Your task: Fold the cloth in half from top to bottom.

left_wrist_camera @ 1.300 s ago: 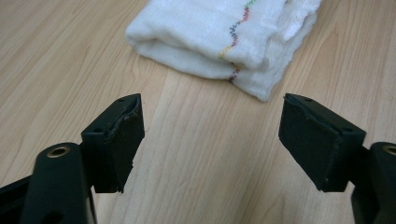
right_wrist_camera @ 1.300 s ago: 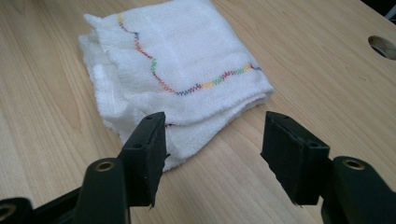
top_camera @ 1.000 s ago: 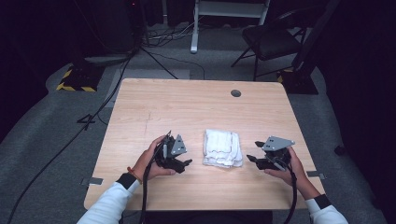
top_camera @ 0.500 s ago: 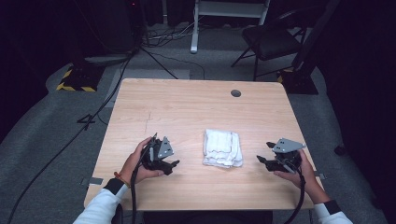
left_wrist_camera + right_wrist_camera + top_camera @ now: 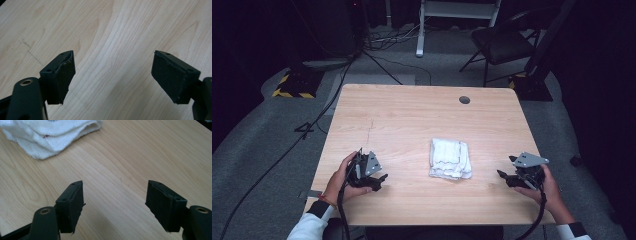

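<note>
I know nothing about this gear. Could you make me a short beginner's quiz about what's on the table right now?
1. True or false: the folded white towel lies between the left tongs and the right tongs, touching neither.
2. What is between the jaws of the right tongs? A) a towel corner B) nothing but bare wooden table C) a cable
3. Fill in: the small dark round hole sits near the table's ___ edge, seen from the person's side.

Key: 1 true. 2 B; the jaws stand wide apart and have just been opening, with the towel lying beyond them. 3 far.
</note>
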Action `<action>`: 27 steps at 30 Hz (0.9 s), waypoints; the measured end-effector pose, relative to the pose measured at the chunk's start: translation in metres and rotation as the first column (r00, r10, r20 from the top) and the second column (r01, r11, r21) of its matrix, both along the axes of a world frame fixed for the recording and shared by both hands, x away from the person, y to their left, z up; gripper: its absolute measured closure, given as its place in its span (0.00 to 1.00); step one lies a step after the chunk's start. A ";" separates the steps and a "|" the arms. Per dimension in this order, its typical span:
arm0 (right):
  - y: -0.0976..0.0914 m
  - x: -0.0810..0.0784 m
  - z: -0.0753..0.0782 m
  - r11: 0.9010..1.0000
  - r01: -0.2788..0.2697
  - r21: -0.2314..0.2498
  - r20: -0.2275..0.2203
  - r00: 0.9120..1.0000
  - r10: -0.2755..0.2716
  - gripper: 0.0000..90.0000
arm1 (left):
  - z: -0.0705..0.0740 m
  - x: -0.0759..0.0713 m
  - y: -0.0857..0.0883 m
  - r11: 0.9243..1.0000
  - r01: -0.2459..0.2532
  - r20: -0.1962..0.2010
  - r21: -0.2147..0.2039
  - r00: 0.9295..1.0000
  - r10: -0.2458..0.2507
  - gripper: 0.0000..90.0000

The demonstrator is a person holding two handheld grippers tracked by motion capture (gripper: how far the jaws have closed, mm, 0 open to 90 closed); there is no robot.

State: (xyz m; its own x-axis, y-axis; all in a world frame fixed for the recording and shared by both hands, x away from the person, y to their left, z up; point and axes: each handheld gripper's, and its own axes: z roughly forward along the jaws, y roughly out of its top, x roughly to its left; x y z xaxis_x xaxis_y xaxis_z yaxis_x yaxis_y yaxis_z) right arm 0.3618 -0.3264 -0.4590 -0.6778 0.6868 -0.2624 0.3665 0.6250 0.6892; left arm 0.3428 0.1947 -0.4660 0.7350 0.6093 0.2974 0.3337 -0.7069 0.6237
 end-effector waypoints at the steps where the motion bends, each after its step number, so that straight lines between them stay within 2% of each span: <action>1: -0.003 -0.001 -0.001 1.000 0.009 -0.001 -0.005 1.000 -0.009 0.34 | -0.001 -0.001 0.001 1.000 -0.005 0.003 0.002 1.000 0.005 0.22; 6: -0.014 -0.004 -0.007 0.999 0.041 -0.006 -0.020 0.999 -0.041 0.33 | -0.005 -0.004 0.009 1.000 -0.019 -0.007 -0.004 1.000 0.019 0.21; 9: -0.023 -0.007 -0.011 0.999 0.050 -0.005 -0.033 0.998 -0.050 0.31 | -0.007 -0.004 0.016 0.999 -0.024 -0.008 -0.022 1.000 0.023 0.21; 14: -0.035 -0.009 -0.018 0.996 0.089 -0.001 -0.048 0.995 -0.089 0.31 | -0.014 -0.002 0.028 0.998 -0.042 -0.041 -0.051 0.998 0.040 0.21; 22: -0.056 -0.011 -0.027 0.988 0.143 0.057 -0.087 0.987 -0.138 0.30 | -0.025 -0.001 0.048 0.992 -0.072 -0.115 -0.099 0.992 0.061 0.20; 25: -0.064 -0.013 -0.036 0.980 0.168 0.105 -0.114 0.981 -0.156 0.29 | -0.030 -0.001 0.056 0.987 -0.090 -0.145 -0.130 0.987 0.071 0.20; 27: -0.071 -0.014 -0.039 0.972 0.182 0.148 -0.131 0.978 -0.163 0.29 | -0.033 -0.002 0.063 0.980 -0.102 -0.170 -0.170 0.983 0.073 0.19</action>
State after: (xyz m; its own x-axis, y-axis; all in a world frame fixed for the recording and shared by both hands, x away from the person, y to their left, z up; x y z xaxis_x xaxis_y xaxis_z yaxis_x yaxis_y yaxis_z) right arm 0.3477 -0.3969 -0.4976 -0.5653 0.8222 -0.0666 0.5435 0.4319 0.7198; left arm 0.3408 0.2576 -0.4985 0.7057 0.7060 0.0604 0.4962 -0.5532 0.6691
